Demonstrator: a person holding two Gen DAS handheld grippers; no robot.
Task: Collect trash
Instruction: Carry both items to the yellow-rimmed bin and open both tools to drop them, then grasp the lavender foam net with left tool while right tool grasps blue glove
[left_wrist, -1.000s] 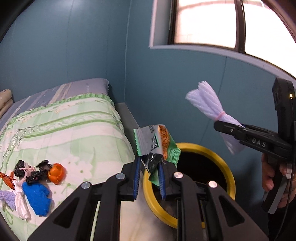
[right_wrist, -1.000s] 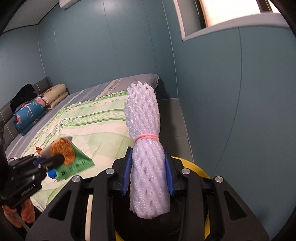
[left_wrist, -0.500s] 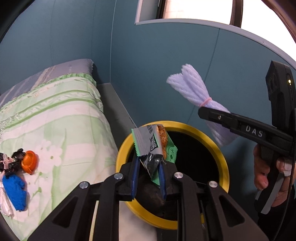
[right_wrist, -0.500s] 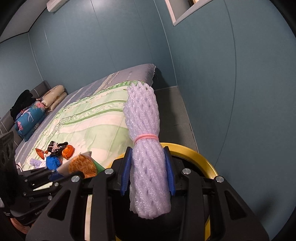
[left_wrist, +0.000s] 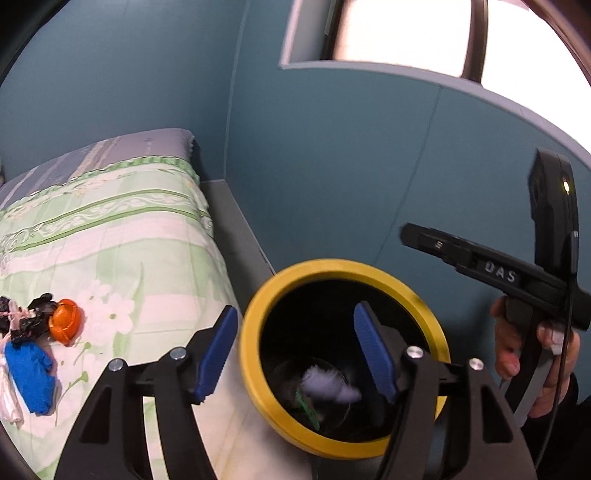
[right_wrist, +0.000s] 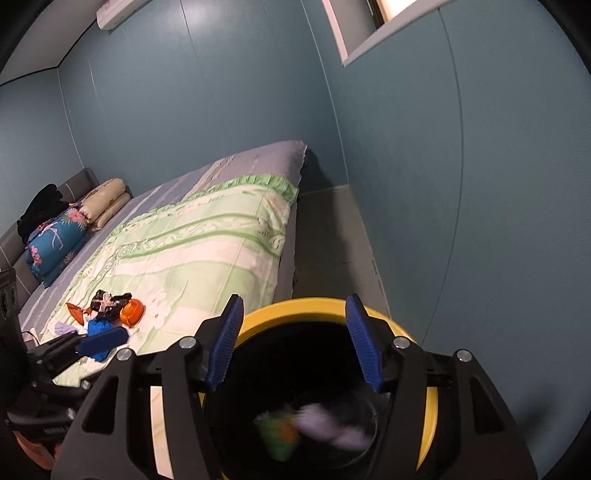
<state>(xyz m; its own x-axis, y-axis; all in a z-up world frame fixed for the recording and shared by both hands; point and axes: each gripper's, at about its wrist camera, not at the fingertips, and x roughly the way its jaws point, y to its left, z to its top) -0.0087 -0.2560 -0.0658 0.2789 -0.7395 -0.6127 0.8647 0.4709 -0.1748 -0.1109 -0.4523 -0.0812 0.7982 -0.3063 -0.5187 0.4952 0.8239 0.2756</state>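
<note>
A black bin with a yellow rim (left_wrist: 258, 314) (right_wrist: 428, 410) stands beside the bed. Inside it lie the white foam net (left_wrist: 328, 384) (right_wrist: 332, 424) and the green snack wrapper (left_wrist: 306, 404) (right_wrist: 279, 437), both blurred. My left gripper (left_wrist: 295, 350) is open and empty over the bin's left rim. My right gripper (right_wrist: 293, 339) is open and empty over the bin mouth; it also shows side-on in the left wrist view (left_wrist: 410, 230). More trash lies on the bed: an orange piece (left_wrist: 65, 320) (right_wrist: 132, 312), a blue piece (left_wrist: 29, 373) (right_wrist: 98, 326) and black wrappers (left_wrist: 33, 314) (right_wrist: 109, 299).
The bed with a green and white quilt (left_wrist: 110, 240) (right_wrist: 207, 240) lies left of the bin. Pillows (right_wrist: 74, 221) are at its far end. A teal wall (left_wrist: 369, 166) and window (left_wrist: 399, 29) stand behind the bin. A narrow grey floor strip (right_wrist: 332, 229) runs between bed and wall.
Both grippers opened. The snack wrapper and the foam net dropped out of them into the bin.
</note>
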